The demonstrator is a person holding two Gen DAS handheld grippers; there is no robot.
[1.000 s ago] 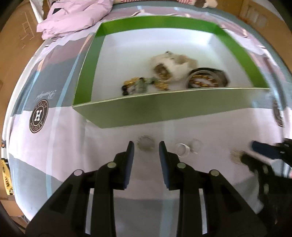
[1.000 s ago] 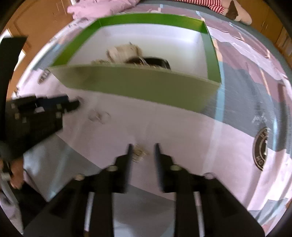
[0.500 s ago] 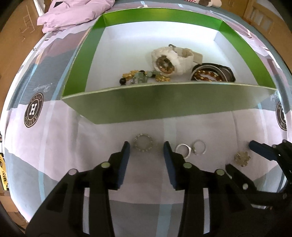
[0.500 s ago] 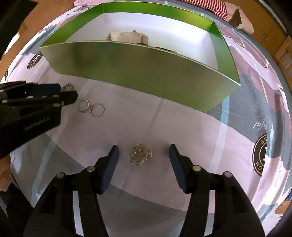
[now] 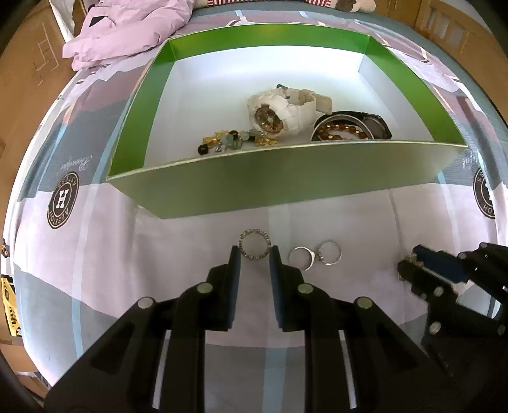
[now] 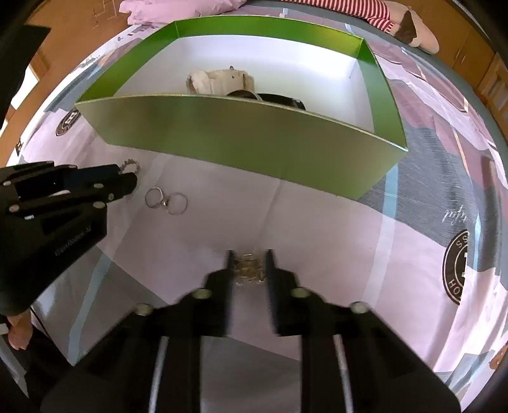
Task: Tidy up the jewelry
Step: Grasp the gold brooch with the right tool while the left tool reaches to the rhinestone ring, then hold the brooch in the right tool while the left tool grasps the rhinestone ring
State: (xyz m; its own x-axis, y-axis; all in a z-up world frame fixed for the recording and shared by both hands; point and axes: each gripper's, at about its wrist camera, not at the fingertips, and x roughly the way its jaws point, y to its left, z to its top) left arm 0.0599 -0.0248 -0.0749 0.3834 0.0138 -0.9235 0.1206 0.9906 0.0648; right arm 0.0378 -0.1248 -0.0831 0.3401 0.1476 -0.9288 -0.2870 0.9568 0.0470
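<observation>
A beaded ring [image 5: 255,248] lies on the patterned sheet, its near half between the tips of my left gripper [image 5: 255,256], which is open and narrow around it. Two joined silver rings [image 5: 314,255] lie just to its right. My right gripper [image 6: 249,254] straddles a small gold brooch [image 6: 249,268]. Its fingers are motion-blurred and close beside the brooch, and contact is unclear. Behind stands the green box [image 5: 285,178] with a white watch [image 5: 276,111], a black watch with an amber bracelet [image 5: 349,128] and gold and bead pieces [image 5: 235,141] inside.
The box's near wall [image 6: 241,133] rises between both grippers and the jewelry inside. A crumpled pink garment [image 5: 127,28] lies beyond the box's far left corner. A hand [image 6: 16,333] shows at the lower left edge. Cardboard and wooden furniture border the bed.
Both grippers have come down and forward onto their pieces. Their fingers have narrowed, the left around the beaded ring, the right around the gold brooch.
</observation>
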